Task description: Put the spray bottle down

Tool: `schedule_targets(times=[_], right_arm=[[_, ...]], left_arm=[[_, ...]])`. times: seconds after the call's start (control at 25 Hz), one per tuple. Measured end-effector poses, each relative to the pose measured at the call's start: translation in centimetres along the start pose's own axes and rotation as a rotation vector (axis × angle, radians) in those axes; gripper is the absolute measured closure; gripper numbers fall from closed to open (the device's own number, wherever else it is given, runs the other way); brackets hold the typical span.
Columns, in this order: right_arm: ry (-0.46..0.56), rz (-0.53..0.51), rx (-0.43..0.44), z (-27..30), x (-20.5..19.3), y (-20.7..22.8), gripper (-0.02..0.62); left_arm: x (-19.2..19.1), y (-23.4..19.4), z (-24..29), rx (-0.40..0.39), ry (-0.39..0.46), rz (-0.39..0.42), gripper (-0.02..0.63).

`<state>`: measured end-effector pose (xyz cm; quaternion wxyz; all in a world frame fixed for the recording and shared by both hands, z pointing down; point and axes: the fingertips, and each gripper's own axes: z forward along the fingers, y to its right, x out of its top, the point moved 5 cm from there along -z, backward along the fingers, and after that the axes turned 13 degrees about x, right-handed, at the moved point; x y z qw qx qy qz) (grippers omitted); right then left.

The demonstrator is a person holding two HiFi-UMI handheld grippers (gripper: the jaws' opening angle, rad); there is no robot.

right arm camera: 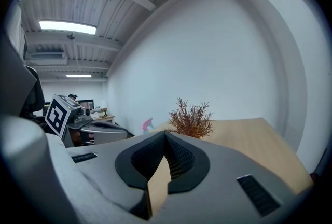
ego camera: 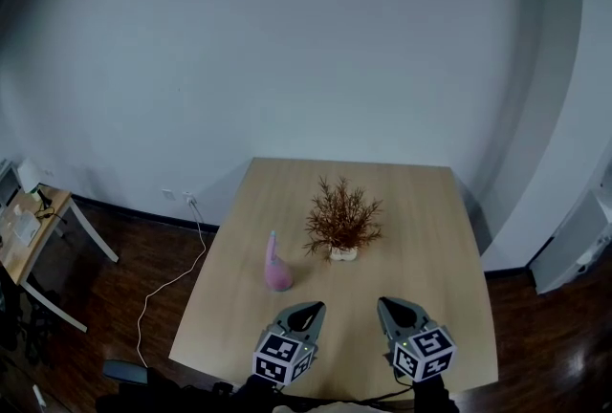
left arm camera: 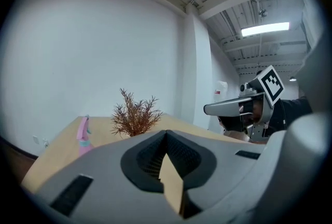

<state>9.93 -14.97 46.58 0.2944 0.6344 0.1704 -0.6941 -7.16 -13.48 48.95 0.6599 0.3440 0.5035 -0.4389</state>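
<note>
Spray bottle (ego camera: 277, 266) upright, left of plant (ego camera: 341, 222), mid-table (ego camera: 449, 249): set-down looks complete. Left gripper (ego camera: 306, 312) and right gripper (ego camera: 391, 307) at near edge, clear of bottle, jaws together, empty.

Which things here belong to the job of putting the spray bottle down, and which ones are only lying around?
Part of the job: pink spray bottle, standing on the table; left gripper and right gripper, both with jaws shut and empty.
Only lying about: dried plant in its small pot; white cable beside the table; side desk.
</note>
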Motion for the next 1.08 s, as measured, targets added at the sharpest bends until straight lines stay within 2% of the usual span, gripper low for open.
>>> schedule_targets(times=[0.28,1.08], right_arm=[[0.001,-0.010,0.002,-0.2,0.4,0.2,0.623],[0.010,-0.003,0.008,0.1,0.3,0.7,0.623]], left_arm=[[0.2,0.4,0.5,-0.019,0.000,0.003,0.600],[-0.2,0.0,1.3,-0.007,-0.019,0.011,0.600]])
